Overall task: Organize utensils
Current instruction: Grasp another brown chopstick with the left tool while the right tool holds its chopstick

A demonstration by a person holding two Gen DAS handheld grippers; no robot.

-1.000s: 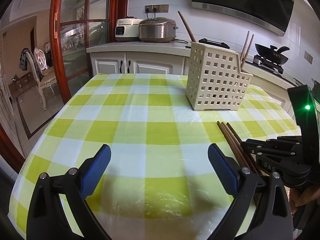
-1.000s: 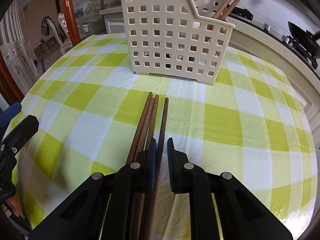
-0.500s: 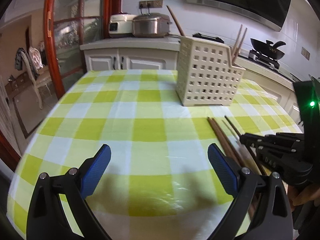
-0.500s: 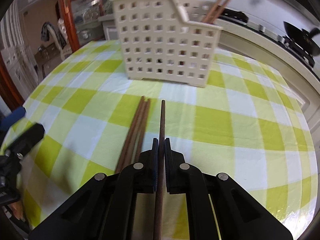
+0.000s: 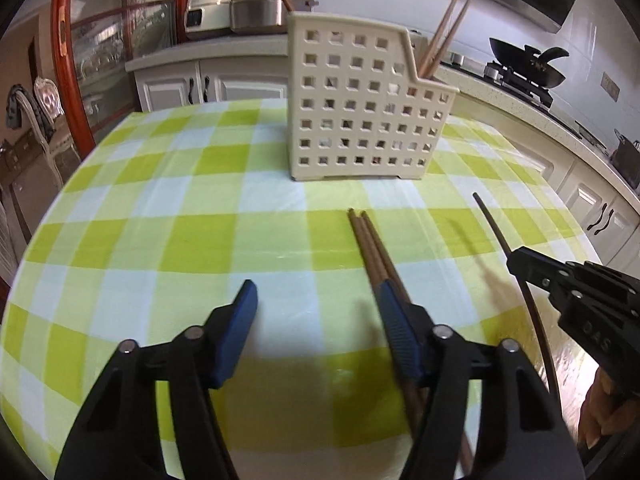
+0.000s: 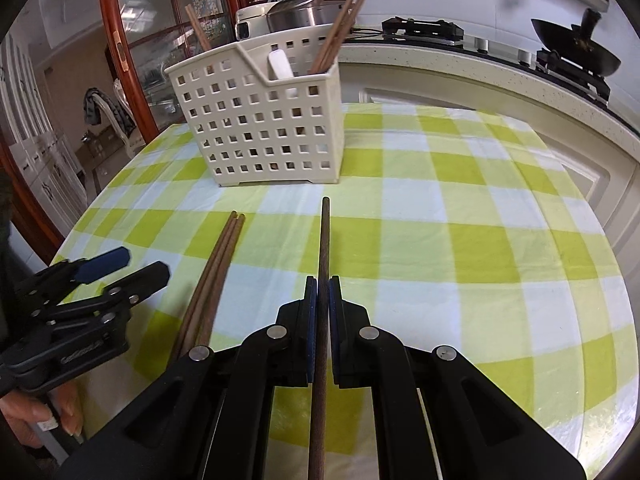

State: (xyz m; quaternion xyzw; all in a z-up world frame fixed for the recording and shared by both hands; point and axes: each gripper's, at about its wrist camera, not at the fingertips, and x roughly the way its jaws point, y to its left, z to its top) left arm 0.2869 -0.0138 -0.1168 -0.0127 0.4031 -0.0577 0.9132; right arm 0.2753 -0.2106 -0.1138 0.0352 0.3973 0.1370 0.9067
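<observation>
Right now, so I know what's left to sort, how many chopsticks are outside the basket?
4: one chopstick clamped in the right gripper, three bundled chopsticks lying on the tablecloth left of it. The bundle may hide another.

Ahead of the jaws, a green-and-white checked cloth [image 5: 192,236] is spread over the surface. Beyond it, a pale counter [image 6: 460,60] is seen along the wall, with white cabinet doors [image 5: 176,90] below. A steel rice cooker [image 5: 264,10] and a white cooker [image 5: 204,14] are set on it, to the left of the jaws' line. A black wok [image 5: 528,68] is placed on a stove to the far right. A red-framed glass door [image 6: 120,40] and a chair [image 5: 44,108] are seen at far left.
</observation>
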